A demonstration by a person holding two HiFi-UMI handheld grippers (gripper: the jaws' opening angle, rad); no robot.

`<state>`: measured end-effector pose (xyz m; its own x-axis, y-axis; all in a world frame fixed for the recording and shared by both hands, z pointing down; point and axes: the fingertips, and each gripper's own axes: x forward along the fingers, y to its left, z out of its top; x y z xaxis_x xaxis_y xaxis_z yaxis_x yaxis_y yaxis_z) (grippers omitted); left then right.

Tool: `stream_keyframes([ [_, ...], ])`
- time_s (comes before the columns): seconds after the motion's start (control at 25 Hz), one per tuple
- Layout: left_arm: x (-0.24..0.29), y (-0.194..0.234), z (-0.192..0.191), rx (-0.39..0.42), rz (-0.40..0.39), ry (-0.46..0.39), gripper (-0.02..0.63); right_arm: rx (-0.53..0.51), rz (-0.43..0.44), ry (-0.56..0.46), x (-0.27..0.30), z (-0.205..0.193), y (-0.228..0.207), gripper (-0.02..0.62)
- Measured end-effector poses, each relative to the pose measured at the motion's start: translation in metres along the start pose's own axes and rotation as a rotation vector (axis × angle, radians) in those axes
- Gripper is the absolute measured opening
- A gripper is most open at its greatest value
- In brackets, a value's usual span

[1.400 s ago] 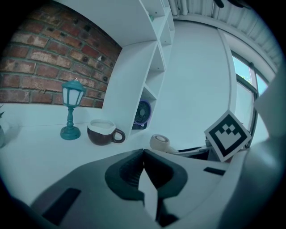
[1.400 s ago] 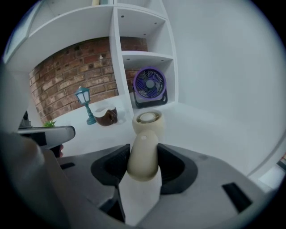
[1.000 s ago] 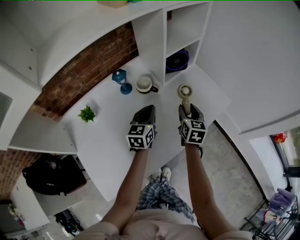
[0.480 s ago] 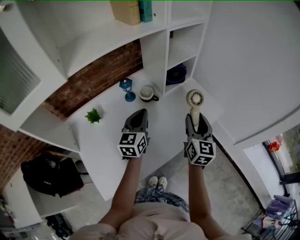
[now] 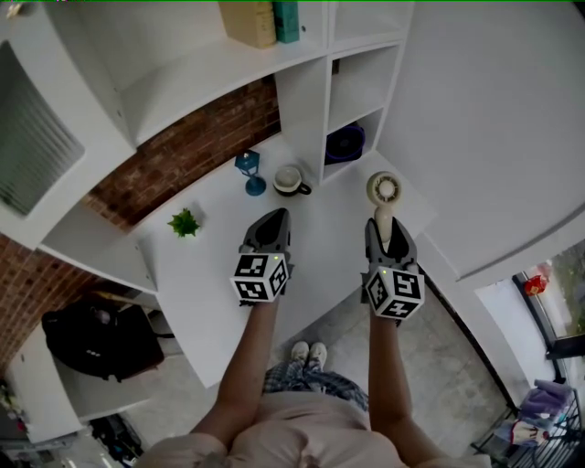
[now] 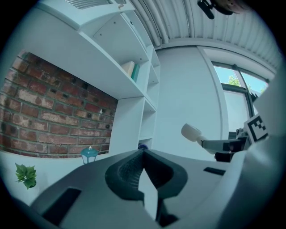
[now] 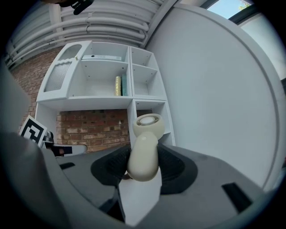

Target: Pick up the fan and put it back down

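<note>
My right gripper point(image 5: 388, 245) clamps the cream fan point(image 5: 383, 190) by its handle, level in the air over the right end of the white desk point(image 5: 219, 274). I'd lower it slowly and release only once it rests. My left gripper point(image 5: 270, 228) is closed and empty.

Setting: a furnished living or home-office room. Indicators:
- Exposed brick wall point(image 5: 183, 155) behind a white counter point(image 5: 215, 274).
- White built-in shelving point(image 5: 302, 101) carrying books point(image 5: 260, 20).
- Household items on the counter: mug point(image 5: 290, 180), blue lantern point(image 5: 248, 171), small potted plant point(image 5: 185, 222).
- Black bag point(image 5: 96, 338) beside the counter, lower down.
- Tall window point(image 6: 237, 103) under a ribbed ceiling point(image 6: 178, 20).
</note>
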<state>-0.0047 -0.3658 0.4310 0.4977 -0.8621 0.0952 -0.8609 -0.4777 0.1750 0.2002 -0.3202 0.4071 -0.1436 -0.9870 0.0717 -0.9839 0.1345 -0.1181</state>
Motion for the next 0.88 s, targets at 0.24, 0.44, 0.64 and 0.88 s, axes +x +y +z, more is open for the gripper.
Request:
stream_keyframes([
  [0.24, 0.036, 0.000, -0.015, -0.004, -0.005, 0.036, 0.028, 0.002, 0.006, 0.055, 0.035, -0.020, -0.015, 0.207],
  [0.44, 0.077, 0.008, -0.044, -0.027, 0.007, 0.084, 0.028, 0.015, 0.011, 0.128, 0.074, -0.057, -0.032, 0.207],
  [0.64, 0.113, 0.017, -0.082, -0.054, 0.018, 0.135, 0.028, 0.027, 0.015, 0.223, 0.107, -0.107, -0.050, 0.206],
  [0.88, 0.144, 0.024, -0.135, -0.076, 0.010, 0.219, 0.028, 0.045, 0.032, 0.354, 0.137, -0.172, -0.058, 0.206],
])
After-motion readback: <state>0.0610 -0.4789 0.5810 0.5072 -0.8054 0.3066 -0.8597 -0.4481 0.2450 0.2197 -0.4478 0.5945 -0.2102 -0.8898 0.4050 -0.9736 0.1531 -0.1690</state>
